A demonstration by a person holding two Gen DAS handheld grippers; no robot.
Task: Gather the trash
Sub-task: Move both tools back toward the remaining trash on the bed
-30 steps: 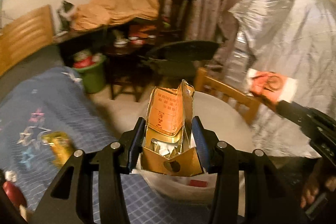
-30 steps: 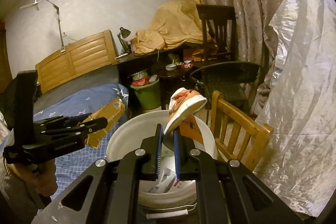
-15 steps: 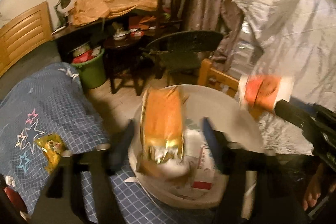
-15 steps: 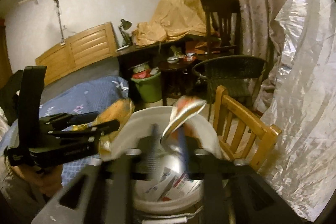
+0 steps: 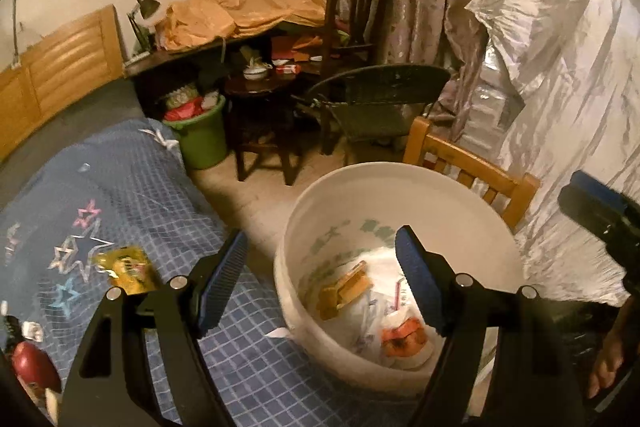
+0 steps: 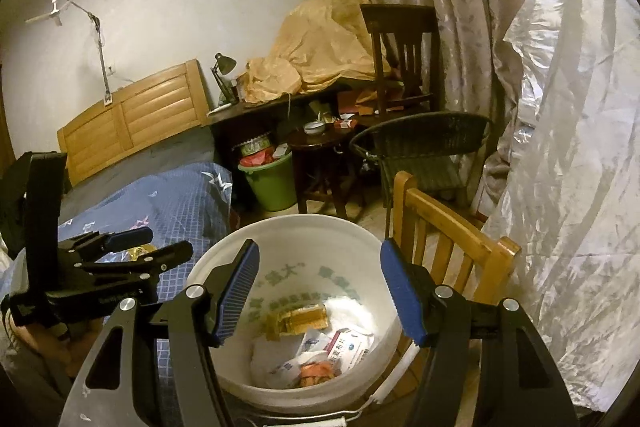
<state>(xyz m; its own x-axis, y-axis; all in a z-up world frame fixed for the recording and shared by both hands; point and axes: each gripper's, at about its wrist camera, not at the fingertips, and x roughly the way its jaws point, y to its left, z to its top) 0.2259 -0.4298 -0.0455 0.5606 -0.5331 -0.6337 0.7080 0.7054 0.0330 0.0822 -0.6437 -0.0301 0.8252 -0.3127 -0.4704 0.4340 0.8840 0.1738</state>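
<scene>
Both the left gripper (image 5: 322,281) and the right gripper (image 6: 316,291) hang over the white bucket (image 5: 460,187) with jaws spread wide and empty, placed so dropped trash lands inside. The orange carton (image 5: 346,285) and orange wrapper (image 5: 404,341) lie in it (among papers). A yellow packet (image 5: 128,267), probably more trash, waits on the blue bedspread (image 5: 120,187).

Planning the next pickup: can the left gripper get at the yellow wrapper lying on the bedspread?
Probably yes. The left gripper is open and empty, and the yellow wrapper lies flat and uncovered on the blue bedspread, just beside its left finger, with nothing between them.
</scene>
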